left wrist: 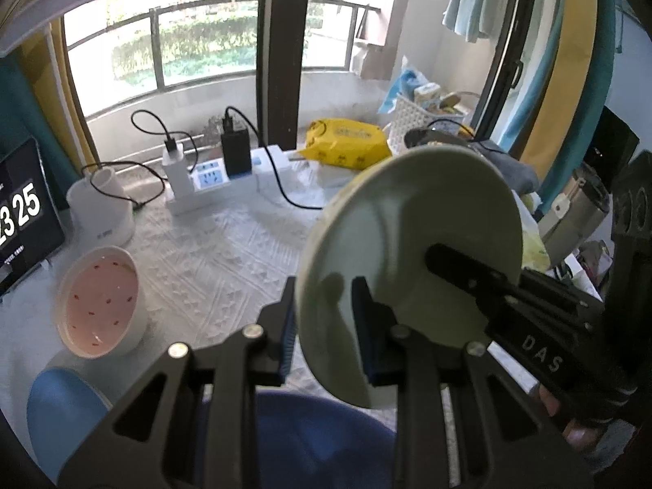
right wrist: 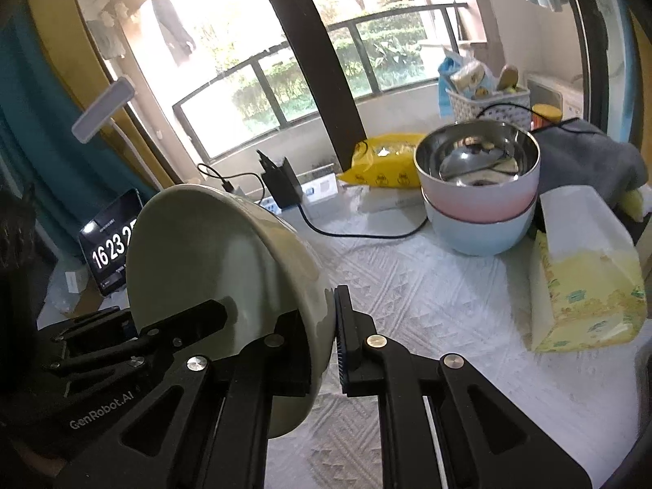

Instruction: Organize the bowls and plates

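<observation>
Both grippers pinch the rim of one pale green bowl [right wrist: 212,269], left gripper [left wrist: 326,326] and right gripper [right wrist: 322,338] on opposite sides, tilted above the table [right wrist: 428,305], apparently mid-carry, likely toward the stacked bowls [right wrist: 481,191]

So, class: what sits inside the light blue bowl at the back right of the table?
A pink bowl with a shiny steel lining is nested in the light blue bowl. The steel mostly shows reflections; whether anything lies in it is unclear. The blue bowl's interior is covered.
</observation>
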Tool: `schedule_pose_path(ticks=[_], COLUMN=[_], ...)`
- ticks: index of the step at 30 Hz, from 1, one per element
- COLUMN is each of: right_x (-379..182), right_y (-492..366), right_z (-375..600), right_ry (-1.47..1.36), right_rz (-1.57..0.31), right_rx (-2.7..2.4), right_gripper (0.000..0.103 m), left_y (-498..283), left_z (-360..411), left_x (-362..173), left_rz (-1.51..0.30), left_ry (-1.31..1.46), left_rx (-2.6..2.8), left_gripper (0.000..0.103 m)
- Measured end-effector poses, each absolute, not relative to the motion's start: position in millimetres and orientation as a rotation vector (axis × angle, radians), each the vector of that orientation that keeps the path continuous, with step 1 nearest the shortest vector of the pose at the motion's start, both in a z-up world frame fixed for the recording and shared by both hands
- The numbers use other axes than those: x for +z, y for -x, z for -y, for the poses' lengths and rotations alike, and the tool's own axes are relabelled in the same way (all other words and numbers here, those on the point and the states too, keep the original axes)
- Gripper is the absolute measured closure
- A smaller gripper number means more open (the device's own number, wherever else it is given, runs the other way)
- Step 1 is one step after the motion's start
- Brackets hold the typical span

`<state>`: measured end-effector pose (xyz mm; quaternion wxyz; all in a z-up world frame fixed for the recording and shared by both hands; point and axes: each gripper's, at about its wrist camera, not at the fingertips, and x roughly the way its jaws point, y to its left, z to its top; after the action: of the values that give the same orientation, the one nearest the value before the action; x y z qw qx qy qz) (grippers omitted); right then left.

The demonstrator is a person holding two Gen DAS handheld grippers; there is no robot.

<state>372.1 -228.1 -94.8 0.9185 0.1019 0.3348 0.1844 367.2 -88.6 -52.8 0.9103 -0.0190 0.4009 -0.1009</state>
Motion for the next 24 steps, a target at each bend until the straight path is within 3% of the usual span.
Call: schedule_pose_path(ticks=[24], right_x=[-71], right_y=[-327], right_z=[207], right_ry=[-0.190], right_rz=[-0.674], right_rx=[0.403], right_gripper=[0.092], left_y=[-318], left_z=[63], left_x=[-29], left_rz=[-0.772], left_ry=[0.077], left_rx=[-0.210], left_gripper=[0.077])
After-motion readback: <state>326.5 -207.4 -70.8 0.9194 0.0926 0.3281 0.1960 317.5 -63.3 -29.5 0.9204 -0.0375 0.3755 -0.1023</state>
